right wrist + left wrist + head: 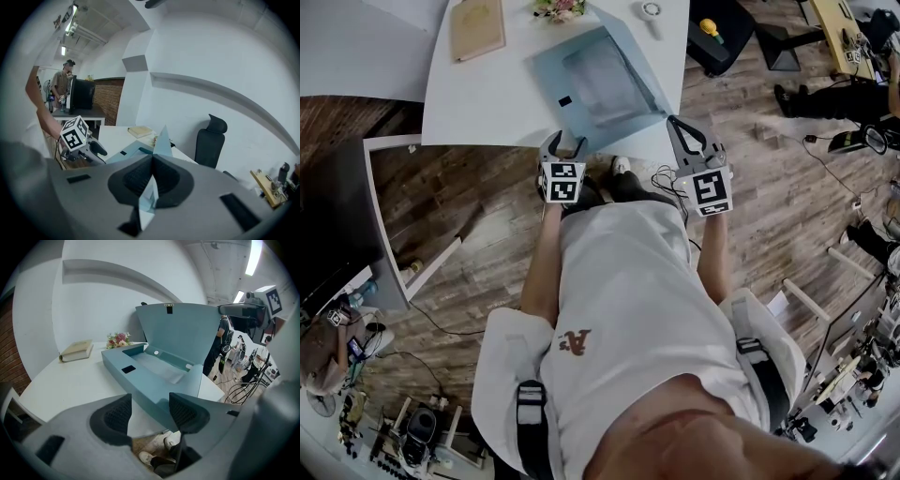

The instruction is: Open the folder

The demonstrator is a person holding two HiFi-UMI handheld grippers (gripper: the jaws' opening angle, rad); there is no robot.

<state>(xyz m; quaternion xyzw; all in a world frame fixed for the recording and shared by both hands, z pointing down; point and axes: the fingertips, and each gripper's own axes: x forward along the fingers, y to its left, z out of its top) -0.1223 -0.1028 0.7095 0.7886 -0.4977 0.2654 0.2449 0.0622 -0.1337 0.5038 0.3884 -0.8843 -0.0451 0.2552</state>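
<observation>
A light blue box folder (600, 84) lies on the white table (487, 98), its lid (180, 333) raised steeply over the base (140, 376). My right gripper (674, 122) is shut on the lid's edge (161, 138), which runs as a thin blue sheet between its pads (152, 176). My left gripper (562, 143) stands open at the table's near edge. The base's near corner reaches in between its jaws (150, 411); I cannot tell whether a pad touches it. The right gripper view shows the left gripper (89, 147) low at the left.
A tan book (476, 28) and a small bunch of flowers (561, 9) lie at the far side of the table. A black office chair (717, 33) stands beyond the table's right end. Cables run over the wooden floor to the right.
</observation>
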